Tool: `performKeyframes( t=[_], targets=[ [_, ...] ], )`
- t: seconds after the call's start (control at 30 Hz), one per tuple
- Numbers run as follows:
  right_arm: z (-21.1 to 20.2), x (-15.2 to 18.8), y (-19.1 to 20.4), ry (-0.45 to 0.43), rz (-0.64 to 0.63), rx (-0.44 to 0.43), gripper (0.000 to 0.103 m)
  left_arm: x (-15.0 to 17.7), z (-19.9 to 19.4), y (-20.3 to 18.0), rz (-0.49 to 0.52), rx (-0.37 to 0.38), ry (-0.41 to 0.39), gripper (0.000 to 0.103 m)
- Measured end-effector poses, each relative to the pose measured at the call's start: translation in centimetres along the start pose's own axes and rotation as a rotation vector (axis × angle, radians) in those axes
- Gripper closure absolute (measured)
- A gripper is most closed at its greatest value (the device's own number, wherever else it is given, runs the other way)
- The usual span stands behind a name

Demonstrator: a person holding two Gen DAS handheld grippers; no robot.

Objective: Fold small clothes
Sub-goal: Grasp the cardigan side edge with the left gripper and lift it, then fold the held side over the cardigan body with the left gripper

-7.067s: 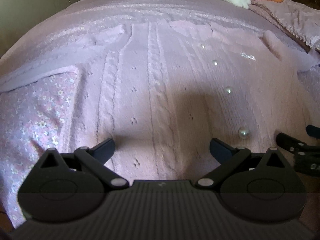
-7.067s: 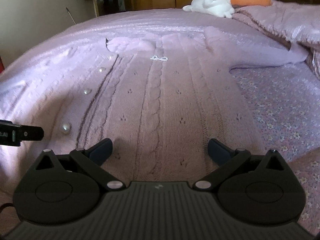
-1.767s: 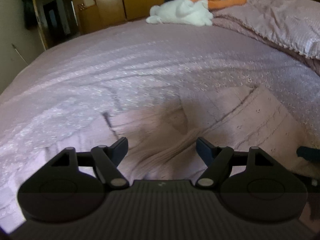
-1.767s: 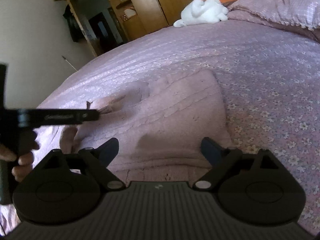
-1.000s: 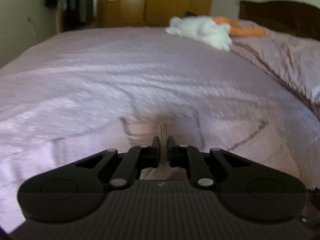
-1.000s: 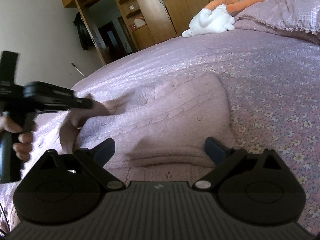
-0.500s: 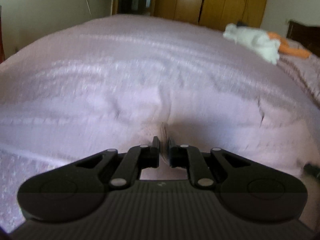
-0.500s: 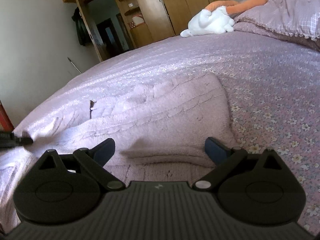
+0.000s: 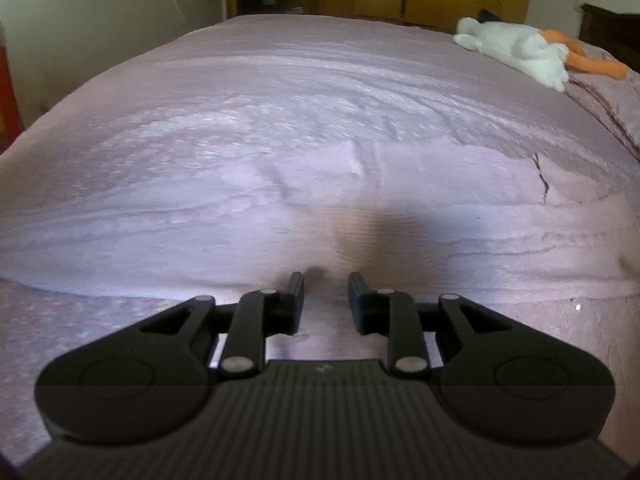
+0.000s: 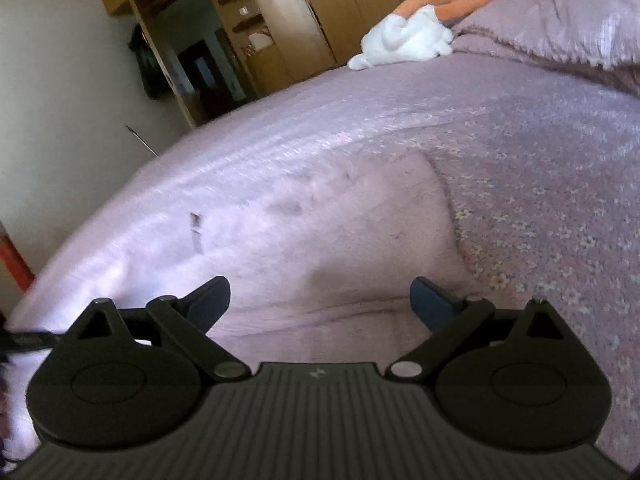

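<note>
Pink cable-knit cardigan (image 9: 420,216) lies partly folded on the pink bedspread (image 9: 280,92), with the flowered sheet showing beside it at the near edge. Left gripper (image 9: 326,292) sits low at the garment's near edge, jaws parted by a narrow gap with nothing pinched between them; knit lies just beyond the tips. Right gripper (image 10: 320,296) hovers over the folded bulk of the same cardigan (image 10: 340,240), jaws spread wide, empty. Right view is motion-blurred, so edge detail there is uncertain. White and orange plush toy (image 9: 516,50) sits well apart near the far end, not a concern. Risks, as judged: the folded layer looks loose and soft, so a drag of either open claw across it could pull the fold askew or bunch the knit. A shallow pinch may catch only the top layer and leave the under layer behind. Fingertips could snag the open knit or a button, if any lie beneath.
</note>
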State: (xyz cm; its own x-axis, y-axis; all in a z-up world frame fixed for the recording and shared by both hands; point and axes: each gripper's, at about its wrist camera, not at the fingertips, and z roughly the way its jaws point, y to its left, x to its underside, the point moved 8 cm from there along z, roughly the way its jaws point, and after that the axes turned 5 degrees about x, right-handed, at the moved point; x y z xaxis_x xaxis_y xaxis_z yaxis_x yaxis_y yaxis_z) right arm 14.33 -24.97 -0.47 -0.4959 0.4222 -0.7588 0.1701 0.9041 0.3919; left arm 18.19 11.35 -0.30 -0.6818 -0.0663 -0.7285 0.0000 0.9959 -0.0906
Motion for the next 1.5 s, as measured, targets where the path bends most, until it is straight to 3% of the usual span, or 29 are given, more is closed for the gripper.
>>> performKeyframes(
  t=[0.23,0.47,0.63,0.73,1.13,1.3,1.5],
  targets=[
    [-3.4,0.1,1.5,0.01,-0.1,0.0,0.003,-1.6,-4.3,5.0,-0.13,-0.006,-0.031,0.076],
    [-4.2,2.8,2.0,0.07,-0.128,0.017,0.003,-3.2,-9.7,11.4,-0.119,-0.204,-0.13,0.048],
    [-4.3,4.6,2.3,0.102,-0.15,0.037,0.003,-1.9,-11.0,14.9,-0.167,-0.247,-0.12,0.045],
    [-4.1,5.4,2.4,0.115,-0.16,0.048,0.003,-0.5,-10.5,17.0,-0.255,-0.259,-0.101,0.034],
    [-2.9,6.3,2.2,0.158,-0.162,0.122,0.003,2.9,-4.2,21.4,-0.588,-0.159,-0.124,0.034],
    [-2.3,6.0,2.0,0.132,-0.157,0.167,0.003,2.8,-2.9,23.4,-0.754,-0.064,-0.212,0.029],
    [-1.4,5.3,1.8,0.16,-0.159,0.201,0.003,2.6,-2.4,24.9,-0.885,-0.026,-0.264,0.029]
  ],
)
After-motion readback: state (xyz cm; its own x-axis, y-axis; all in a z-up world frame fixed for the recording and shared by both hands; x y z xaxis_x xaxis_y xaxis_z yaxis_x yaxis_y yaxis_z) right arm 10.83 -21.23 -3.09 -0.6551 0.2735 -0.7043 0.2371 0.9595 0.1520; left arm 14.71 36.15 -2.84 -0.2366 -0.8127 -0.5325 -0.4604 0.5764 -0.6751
